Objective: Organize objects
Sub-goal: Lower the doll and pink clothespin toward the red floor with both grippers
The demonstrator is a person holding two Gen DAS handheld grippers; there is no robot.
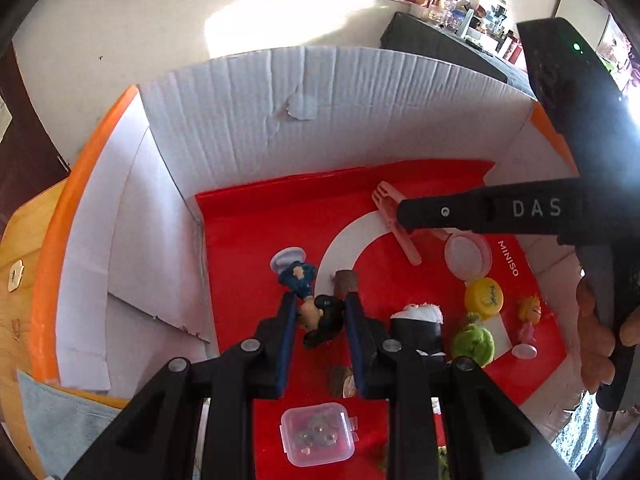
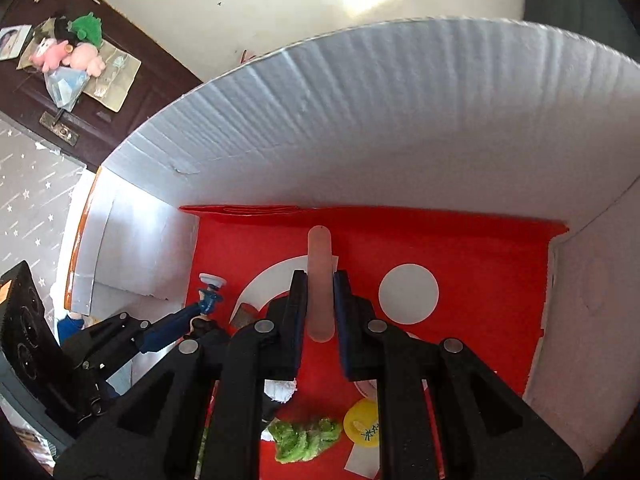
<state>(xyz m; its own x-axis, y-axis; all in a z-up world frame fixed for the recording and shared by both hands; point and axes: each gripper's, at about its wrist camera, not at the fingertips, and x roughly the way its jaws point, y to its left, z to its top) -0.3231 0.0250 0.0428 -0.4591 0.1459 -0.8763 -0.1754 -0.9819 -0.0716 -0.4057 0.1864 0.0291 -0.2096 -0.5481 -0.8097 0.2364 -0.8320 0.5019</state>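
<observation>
Placing step, judged. Left gripper (image 1: 320,312) clamped on mouse figurine (image 1: 316,312); right gripper (image 2: 320,300) clamped on pink fork (image 2: 319,280), at two o'clock. Next: release both inside box (image 1: 320,92).

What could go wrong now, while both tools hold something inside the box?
The left tool holds the blue figurine only by its head, so it may swing or slip. The right tool holds a long pink fork that could knock the figurine or hit the cardboard wall.

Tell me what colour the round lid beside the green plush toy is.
Yellow lid with dark writing, clearest in the left wrist view.
</observation>
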